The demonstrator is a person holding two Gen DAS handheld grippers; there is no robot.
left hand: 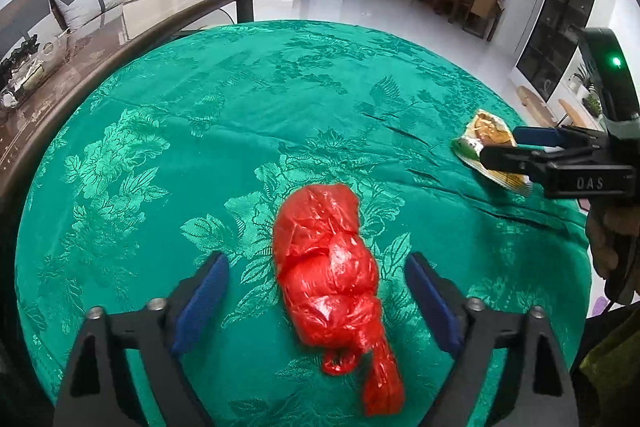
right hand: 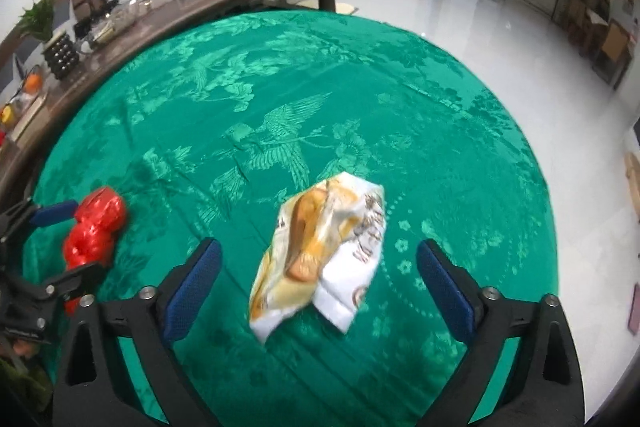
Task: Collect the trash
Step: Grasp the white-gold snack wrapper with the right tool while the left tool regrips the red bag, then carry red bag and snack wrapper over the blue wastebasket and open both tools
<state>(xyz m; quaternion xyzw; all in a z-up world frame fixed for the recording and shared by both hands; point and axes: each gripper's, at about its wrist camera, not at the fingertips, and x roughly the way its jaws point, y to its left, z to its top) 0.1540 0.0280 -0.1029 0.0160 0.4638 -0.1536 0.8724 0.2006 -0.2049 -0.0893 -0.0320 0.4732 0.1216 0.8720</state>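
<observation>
tablecloth [left hand: 200, 131]: emerald green, woven flowers and birds | knotted plastic bag [left hand: 328, 267]: glossy red | snack wrapper [right hand: 320, 255]: white, gold-brown print | gripper pads [left hand: 202, 301]: blue, black fingers

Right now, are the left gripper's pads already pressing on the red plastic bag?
No, the left gripper stands open, its blue pads clear of the red plastic bag lying between them on the green tablecloth.
</observation>
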